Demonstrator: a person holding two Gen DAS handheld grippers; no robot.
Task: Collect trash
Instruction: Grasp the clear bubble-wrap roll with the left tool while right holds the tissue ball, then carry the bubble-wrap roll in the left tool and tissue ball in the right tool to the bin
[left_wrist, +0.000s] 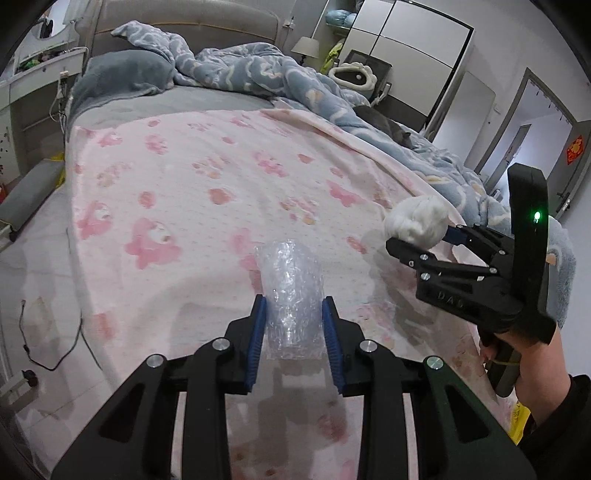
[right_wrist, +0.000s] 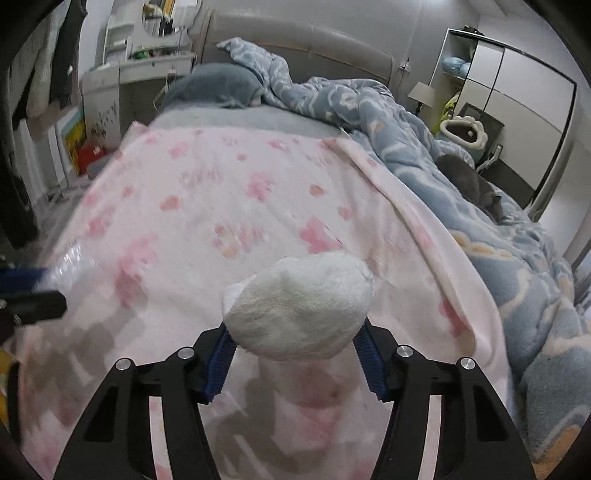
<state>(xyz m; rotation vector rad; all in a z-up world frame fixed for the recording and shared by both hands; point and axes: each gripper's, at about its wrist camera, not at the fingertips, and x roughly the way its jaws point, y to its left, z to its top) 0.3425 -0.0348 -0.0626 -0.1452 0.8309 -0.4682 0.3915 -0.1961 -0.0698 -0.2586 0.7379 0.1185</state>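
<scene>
- While both grippers hung over the bed (left_wrist: 122, 110), each was clamped on one piece of trash, w/ no jaw gap visible beside either item.
- Left gripper (left_wrist: 294, 339): blue pads (left_wrist: 258, 343) pressed on both sides of a clear bubble-wrap roll (left_wrist: 291, 295); roll stood out fwd from betw. the fingers, above the pink paw-print blanket (left_wrist: 184, 177). Whether its far end touched the blanket could not be told.
- Right gripper (right_wrist: 295, 354): closed on a white crumpled tissue wad (right_wrist: 299, 306); wad bulged past the pads on both sides and sat above the blanket (right_wrist: 221, 206).
- In left wrist view the right gripper (left_wrist: 417, 240) appeared at the right edge, held by a hand (left_wrist: 517, 354) in a dark sleeve, green LED (left_wrist: 537, 215) lit on its body; the tissue wad (left_wrist: 415, 219) was at its tip, well apart from the bubble-wrap roll.
- In right wrist view the left gripper's tip (right_wrist: 26, 295) showed at the left edge, blurred, w/ a bit of the bubble wrap (right_wrist: 70, 266) beside it.
- Bed surface: pink blanket covered the near part; a blue patterned duvet (right_wrist: 424, 166) lay bunched along the right side; a grey-blue pillow (right_wrist: 218, 83) lay at the headboard (right_wrist: 295, 40).
- A dark grey cat (right_wrist: 472, 184) lay on the duvet.
- Background: wardrobe (left_wrist: 410, 48), lamp (left_wrist: 306, 46), open door (left_wrist: 532, 136).
</scene>
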